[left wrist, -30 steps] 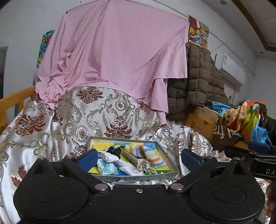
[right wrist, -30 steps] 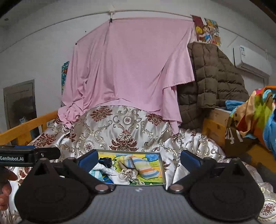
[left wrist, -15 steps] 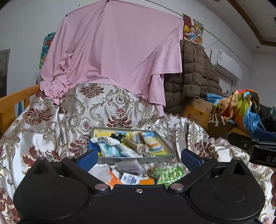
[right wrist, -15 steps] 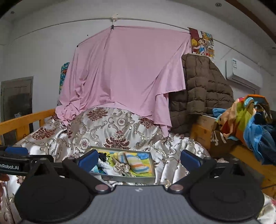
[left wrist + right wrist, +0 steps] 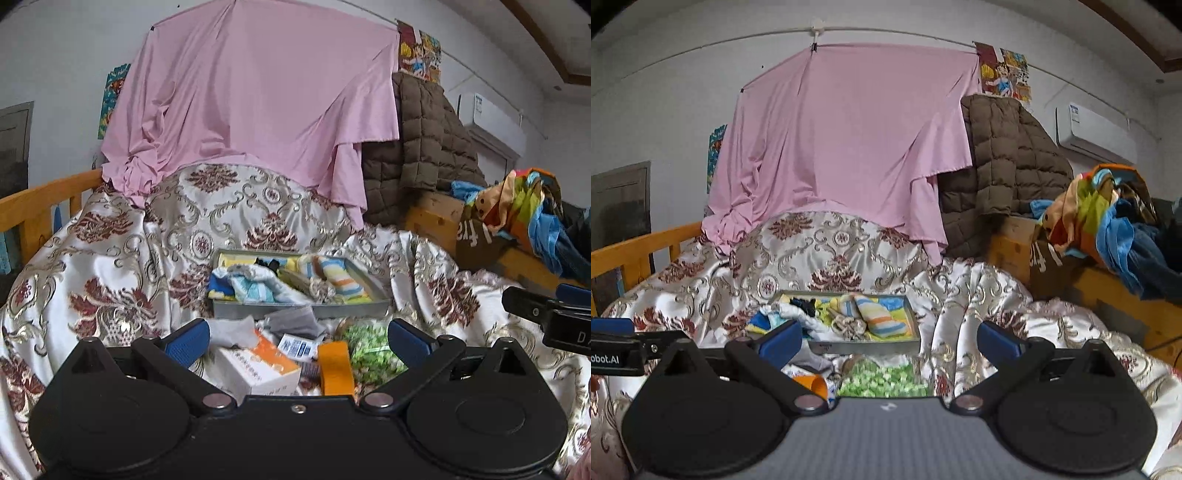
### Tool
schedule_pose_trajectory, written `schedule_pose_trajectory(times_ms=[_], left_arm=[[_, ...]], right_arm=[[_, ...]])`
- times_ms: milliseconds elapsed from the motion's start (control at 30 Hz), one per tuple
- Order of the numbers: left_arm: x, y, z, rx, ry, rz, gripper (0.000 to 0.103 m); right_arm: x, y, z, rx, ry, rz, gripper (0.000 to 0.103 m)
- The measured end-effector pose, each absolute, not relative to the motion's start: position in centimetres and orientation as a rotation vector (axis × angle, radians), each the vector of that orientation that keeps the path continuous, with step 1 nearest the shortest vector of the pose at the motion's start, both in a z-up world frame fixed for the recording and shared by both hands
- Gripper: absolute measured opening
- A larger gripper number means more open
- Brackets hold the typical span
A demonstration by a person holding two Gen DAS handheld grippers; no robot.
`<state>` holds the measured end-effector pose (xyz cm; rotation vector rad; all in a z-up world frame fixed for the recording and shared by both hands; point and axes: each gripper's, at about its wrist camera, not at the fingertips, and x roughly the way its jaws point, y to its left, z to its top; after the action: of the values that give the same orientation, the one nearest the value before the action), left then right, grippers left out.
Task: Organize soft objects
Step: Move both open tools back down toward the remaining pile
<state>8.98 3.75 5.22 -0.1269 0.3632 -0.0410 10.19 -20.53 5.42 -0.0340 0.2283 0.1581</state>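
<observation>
A grey tray point(image 5: 354, 312) point(image 5: 864, 347) sits on the patterned bedspread, filled with soft items: a striped sock point(image 5: 338, 277) point(image 5: 881, 317), a white-and-blue cloth point(image 5: 255, 286) and a black item point(image 5: 803, 304). In front of the tray lie a grey cloth point(image 5: 291, 319), a white-and-orange box point(image 5: 258, 365), an orange piece point(image 5: 334, 367) and a green speckled bag point(image 5: 369, 350) point(image 5: 884, 382). My left gripper point(image 5: 298, 338) is open and empty above these loose items. My right gripper point(image 5: 889, 338) is open and empty, just short of the tray.
The cream and red bedspread point(image 5: 110, 273) covers the bed. A pink sheet point(image 5: 255, 103) hangs behind. A brown quilted coat point(image 5: 421, 147) and a pile of colourful clothes point(image 5: 524, 210) lie on a wooden ledge at right. A wooden rail point(image 5: 40, 203) runs at left.
Both grippers have pulled back and risen, so the tray looks farther off and the loose items in front of it have come into view. Both stay open.
</observation>
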Motion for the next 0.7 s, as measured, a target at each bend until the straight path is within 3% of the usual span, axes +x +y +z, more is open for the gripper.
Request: schedule_pose_trajectory(times_ms=[700], left_arm=[[9.7, 2.8, 0.8, 0.045, 0.521, -0.071, 0.102]], right_arm=[[10.7, -19.6, -1.1, -0.08, 0.366, 0.193, 0.103]])
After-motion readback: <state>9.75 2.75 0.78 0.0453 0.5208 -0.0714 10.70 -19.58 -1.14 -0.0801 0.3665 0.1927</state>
